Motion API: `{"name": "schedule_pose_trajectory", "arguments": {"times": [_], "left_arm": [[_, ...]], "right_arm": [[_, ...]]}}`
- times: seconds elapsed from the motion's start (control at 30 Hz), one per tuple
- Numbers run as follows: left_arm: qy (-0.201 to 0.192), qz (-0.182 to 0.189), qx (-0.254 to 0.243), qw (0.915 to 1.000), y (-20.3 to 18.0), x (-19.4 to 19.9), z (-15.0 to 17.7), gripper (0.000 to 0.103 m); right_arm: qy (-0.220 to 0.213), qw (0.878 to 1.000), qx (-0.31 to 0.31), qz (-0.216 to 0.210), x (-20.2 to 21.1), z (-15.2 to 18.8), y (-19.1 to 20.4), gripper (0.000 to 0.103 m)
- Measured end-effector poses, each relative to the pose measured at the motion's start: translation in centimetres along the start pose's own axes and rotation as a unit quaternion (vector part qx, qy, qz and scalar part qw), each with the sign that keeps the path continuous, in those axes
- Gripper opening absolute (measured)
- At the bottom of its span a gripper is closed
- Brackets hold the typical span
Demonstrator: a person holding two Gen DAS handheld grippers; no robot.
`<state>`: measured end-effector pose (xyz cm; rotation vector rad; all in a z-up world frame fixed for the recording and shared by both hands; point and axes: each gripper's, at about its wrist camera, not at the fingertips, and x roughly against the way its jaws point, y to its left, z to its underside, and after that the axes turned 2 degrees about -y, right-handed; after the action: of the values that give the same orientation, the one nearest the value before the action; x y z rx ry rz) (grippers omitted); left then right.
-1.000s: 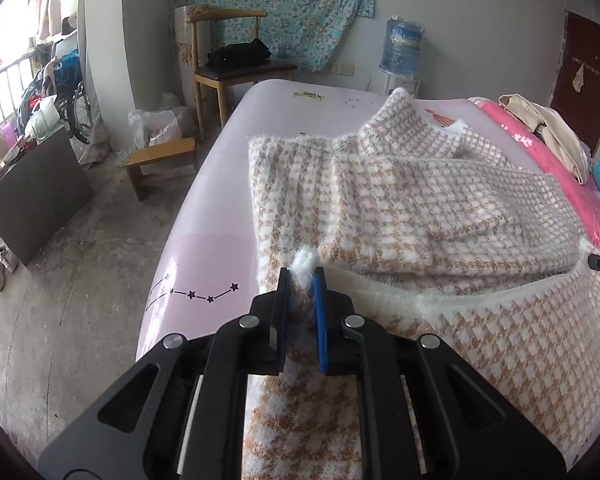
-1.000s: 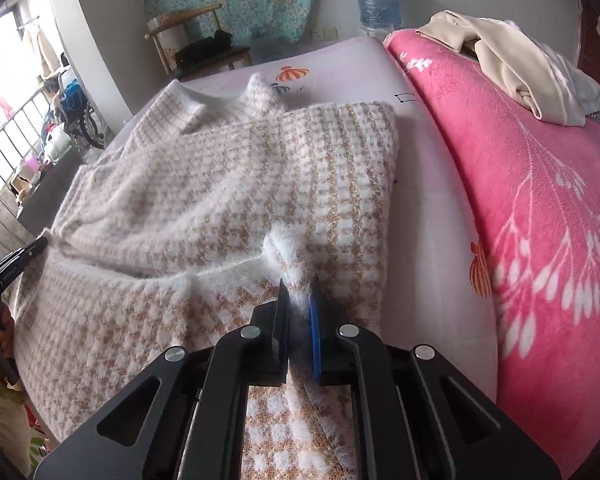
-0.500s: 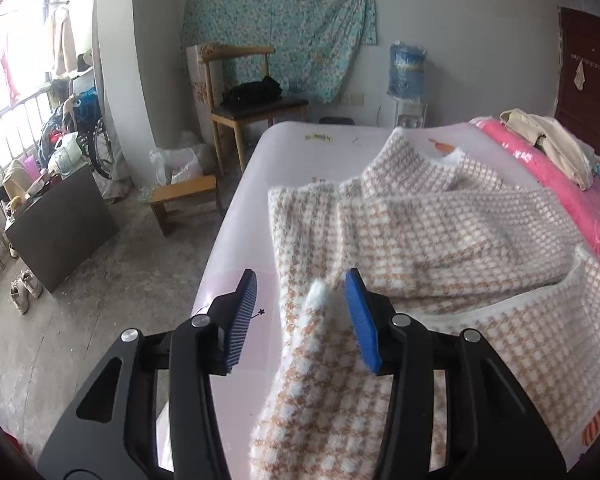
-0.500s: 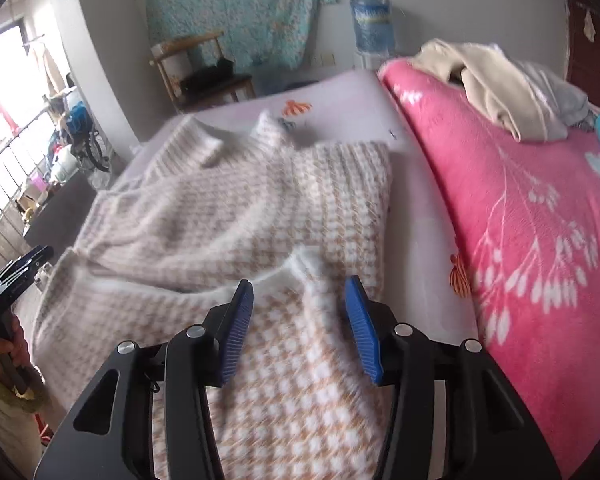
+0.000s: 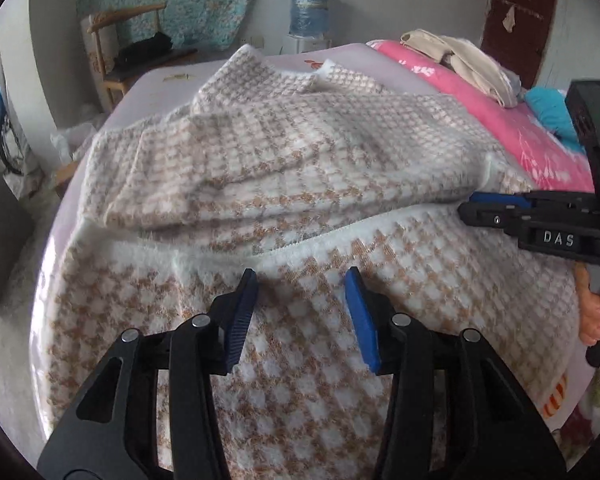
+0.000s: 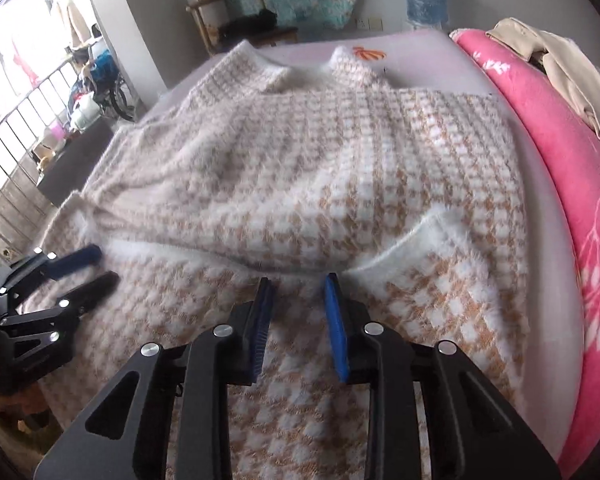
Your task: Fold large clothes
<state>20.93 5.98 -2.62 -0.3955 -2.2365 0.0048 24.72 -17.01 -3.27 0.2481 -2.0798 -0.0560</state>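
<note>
Jaws of both grippers apart over sweater [image 5: 300,168] (nothing pinched), pink blanket [image 6: 572,168] alongside

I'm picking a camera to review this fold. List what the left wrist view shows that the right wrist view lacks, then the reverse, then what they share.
Left wrist only: a dark door, a blue pillow, and the hand holding the right gripper.

Right wrist only: a bright window with railing and a folded-back white corner of the sweater.

Shared: the sweater, pink blanket, wooden chair, water jug, and both grippers, jaws apart, nothing clamped; the left gripper hovers above the sweater.
</note>
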Motion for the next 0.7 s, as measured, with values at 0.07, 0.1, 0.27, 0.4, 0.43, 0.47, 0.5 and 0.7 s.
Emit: {"name": "schedule_pose_trajectory", "arguments": {"times": [0.07,0.1,0.27,0.4,0.43,0.47,0.5,0.7], "left_arm": [[0.002,0.005,0.010,0.9999,0.4,0.1,-0.1,0.044],[0.002,0.004,0.010,0.9999,0.5,0.1,0.0,0.044],[-0.039,0.015,0.001,0.9991,0.7,3.1,0.1,0.039],[-0.072,0.093,-0.038,0.9924,-0.7,7.3,1.7,0.039],[-0.067,0.107,-0.056,0.9904,-1.5,7.9,2.4,0.039],[-0.056,0.117,-0.070,0.9890,-2.3,8.2,3.2,0.039],[-0.043,0.119,-0.079,0.9888,-3.1,8.1,4.0,0.039],[-0.002,0.082,-0.077,0.9936,-3.5,5.7,6.8,0.042]], "right_arm": [[0.003,1.000,-0.004,0.009,0.6,0.0,0.3,0.026],[-0.004,1.000,-0.003,0.009,1.2,0.0,0.4,0.026],[-0.045,0.998,0.017,-0.030,5.9,1.3,1.7,0.026],[-0.056,0.995,0.066,-0.057,9.4,4.0,3.5,0.026],[-0.052,0.994,0.076,-0.066,9.7,4.7,4.0,0.026],[-0.047,0.992,0.089,-0.072,9.9,5.6,4.6,0.026],[-0.043,0.991,0.105,-0.074,10.0,6.6,5.3,0.026],[0.014,0.995,0.089,-0.053,5.4,9.9,5.2,0.026]]}}
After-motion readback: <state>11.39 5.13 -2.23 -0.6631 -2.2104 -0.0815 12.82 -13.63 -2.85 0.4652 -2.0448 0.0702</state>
